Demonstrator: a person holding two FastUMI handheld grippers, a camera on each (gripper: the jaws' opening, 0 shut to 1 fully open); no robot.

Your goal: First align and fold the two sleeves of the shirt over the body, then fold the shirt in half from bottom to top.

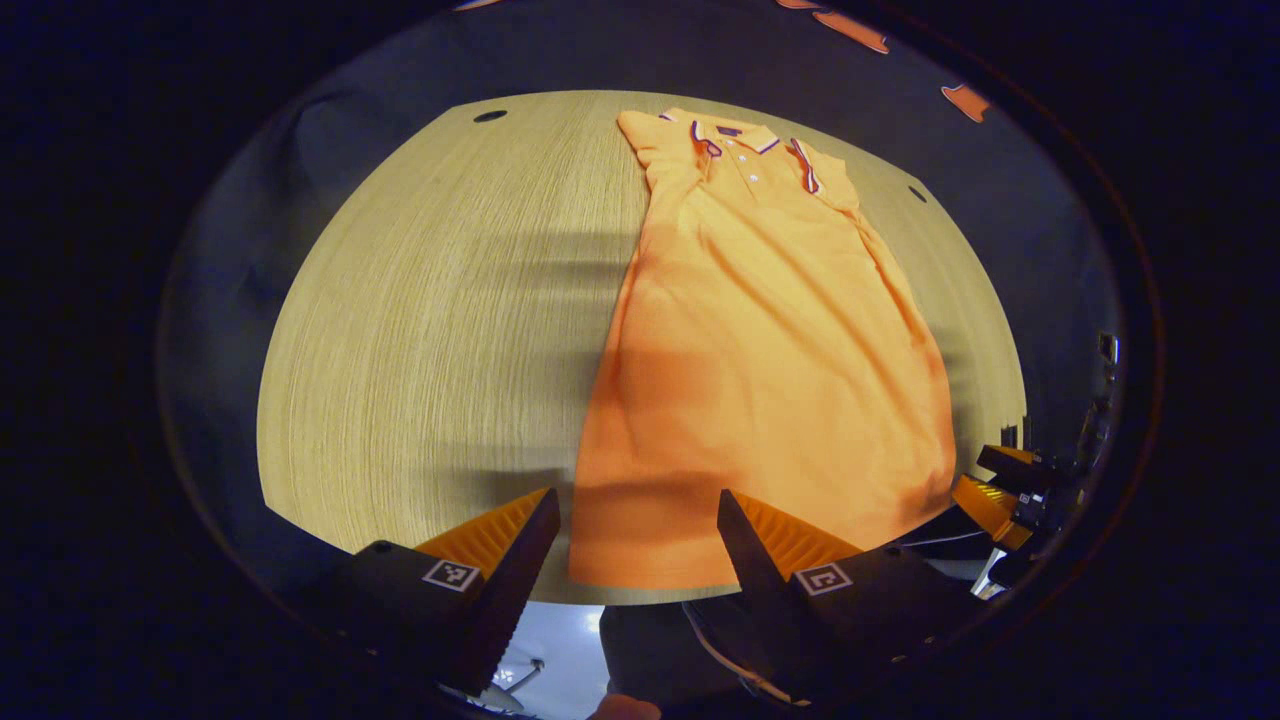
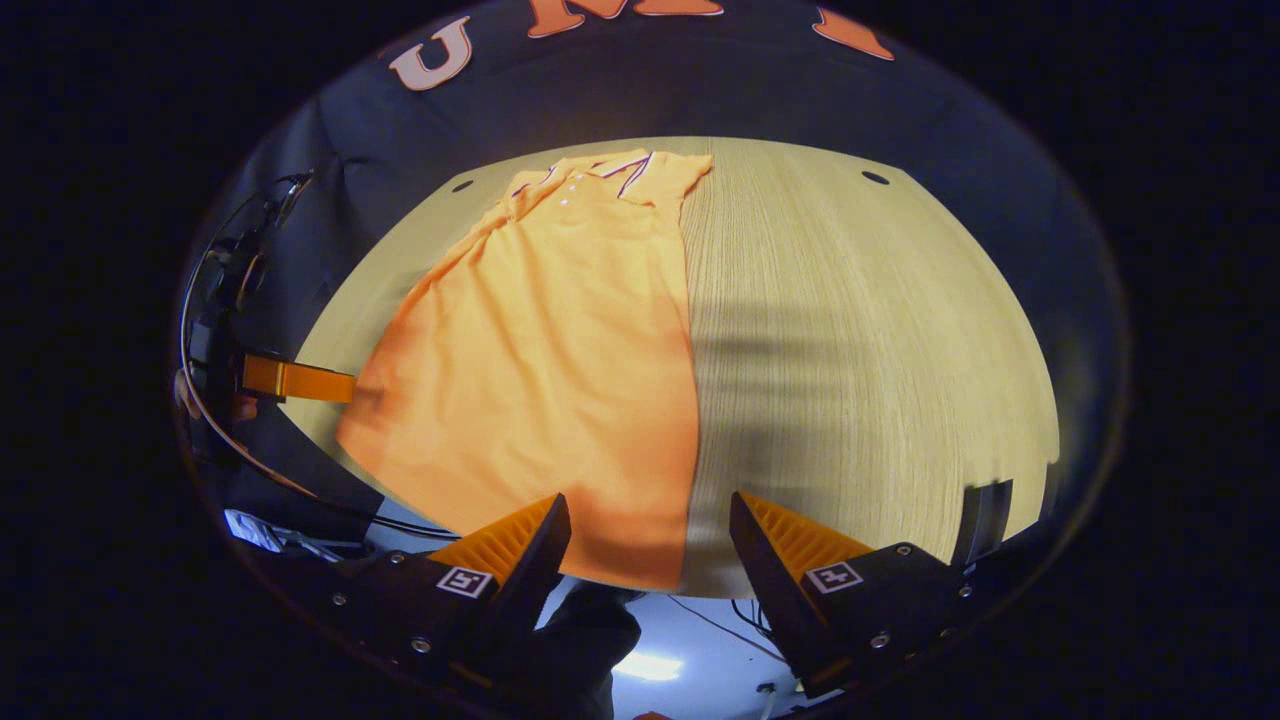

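1. Both sets of jaws stand apart and hold nothing: the left gripper (image 1: 635,535) hovers above the hem's left corner, the right gripper (image 2: 650,540) above the hem's right corner.
2. An orange polo shirt (image 1: 760,360) lies flat on the wooden table (image 1: 440,320), collar (image 1: 735,135) toward 12 o'clock and hem (image 1: 650,575) at 6 o'clock by the table's near edge. Its sleeves look already laid over the body, so the bottom-to-top fold seems the step at hand.
3. Risks, as I judge them: pinching just the top layer would leave the back panel behind; uneven lifting by the two grippers would skew the fold line; dragging the hem could pull the tucked sleeves loose.
4. Left gripper view shows the other gripper's fingers at 4 o'clock, just beside the hem's right corner. Right gripper view shows the other gripper as a bar at 9 o'clock, with cables, and bare wood grain on the shirt's right.
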